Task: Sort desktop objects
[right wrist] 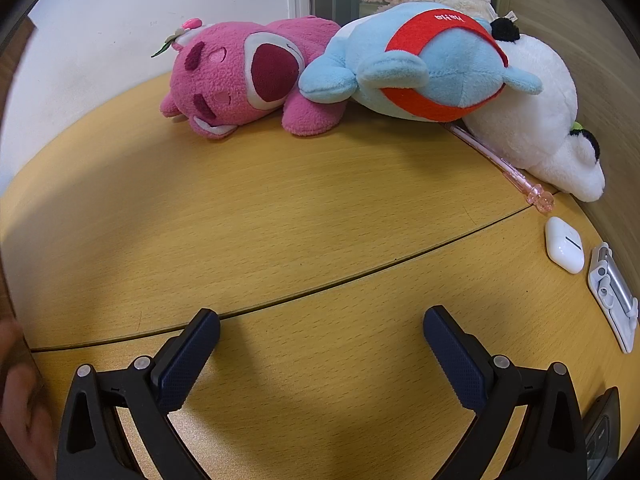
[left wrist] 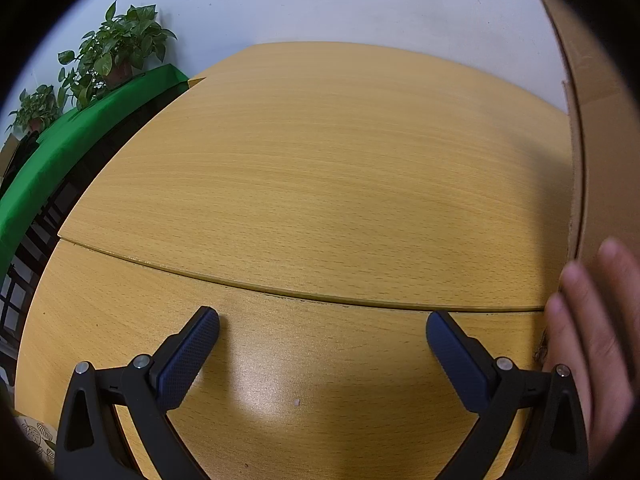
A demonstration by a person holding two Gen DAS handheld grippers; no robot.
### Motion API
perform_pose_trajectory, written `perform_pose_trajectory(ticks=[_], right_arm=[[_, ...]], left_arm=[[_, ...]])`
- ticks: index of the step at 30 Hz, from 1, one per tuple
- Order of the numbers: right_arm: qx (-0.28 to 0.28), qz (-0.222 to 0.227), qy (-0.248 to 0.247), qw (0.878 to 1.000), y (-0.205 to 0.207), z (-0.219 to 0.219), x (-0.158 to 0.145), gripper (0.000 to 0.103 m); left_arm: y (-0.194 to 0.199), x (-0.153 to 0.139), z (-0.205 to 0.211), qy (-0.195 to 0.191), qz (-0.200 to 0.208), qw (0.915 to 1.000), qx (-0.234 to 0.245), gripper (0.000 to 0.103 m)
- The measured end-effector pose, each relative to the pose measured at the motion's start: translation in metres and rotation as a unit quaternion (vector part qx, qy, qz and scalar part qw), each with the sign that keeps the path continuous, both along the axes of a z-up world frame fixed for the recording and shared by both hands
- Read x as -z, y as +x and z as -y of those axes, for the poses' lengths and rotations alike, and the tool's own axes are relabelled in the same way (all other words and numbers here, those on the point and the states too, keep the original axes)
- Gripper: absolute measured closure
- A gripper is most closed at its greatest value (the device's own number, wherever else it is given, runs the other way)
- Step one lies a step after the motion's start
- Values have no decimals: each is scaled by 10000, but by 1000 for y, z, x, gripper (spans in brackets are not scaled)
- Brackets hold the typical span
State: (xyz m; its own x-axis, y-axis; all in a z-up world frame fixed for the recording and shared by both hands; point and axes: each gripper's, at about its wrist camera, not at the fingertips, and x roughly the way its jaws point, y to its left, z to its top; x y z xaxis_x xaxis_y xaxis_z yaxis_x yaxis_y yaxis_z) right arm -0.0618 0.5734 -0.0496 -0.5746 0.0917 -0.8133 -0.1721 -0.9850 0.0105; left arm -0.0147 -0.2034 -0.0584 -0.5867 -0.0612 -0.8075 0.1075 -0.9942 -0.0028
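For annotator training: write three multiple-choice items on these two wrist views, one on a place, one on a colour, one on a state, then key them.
1. Where does the white earbud case lie?
A. On the pink plush
B. On the desk, right of the right gripper
C. Between the gripper's fingers

2. What colour is the band on the blue plush?
A. Red
B. Green
C. Black

3. How does the right gripper stand?
A. Shut on the pen
B. Shut on nothing
C. Open, holding nothing

Key: 1 B, the case rests on bare desk near the right edge. 2 A, a red band wraps the body. 3 C, only desk shows between the spread fingers.
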Motion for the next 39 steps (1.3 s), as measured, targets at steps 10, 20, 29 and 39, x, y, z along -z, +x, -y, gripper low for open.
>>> perform_pose_trajectory(ticks=[10, 20, 29, 39], right_arm=[[-2, -22, 2, 10000, 7, -2, 2, 0], [-6, -23, 0, 10000, 7, -3, 3, 0], [-11, -21, -2, 10000, 7, -4, 5, 0], [-17, -20, -1, 10000, 6, -5, 5, 0]], left_arm=[[0, 0, 1, 2, 0, 10000, -3, 0], [0, 0, 1, 1, 1, 10000, -4, 0], [-1, 0, 3, -1, -3, 10000, -6, 0], [-4, 0, 4, -3, 5, 10000, -8, 0]])
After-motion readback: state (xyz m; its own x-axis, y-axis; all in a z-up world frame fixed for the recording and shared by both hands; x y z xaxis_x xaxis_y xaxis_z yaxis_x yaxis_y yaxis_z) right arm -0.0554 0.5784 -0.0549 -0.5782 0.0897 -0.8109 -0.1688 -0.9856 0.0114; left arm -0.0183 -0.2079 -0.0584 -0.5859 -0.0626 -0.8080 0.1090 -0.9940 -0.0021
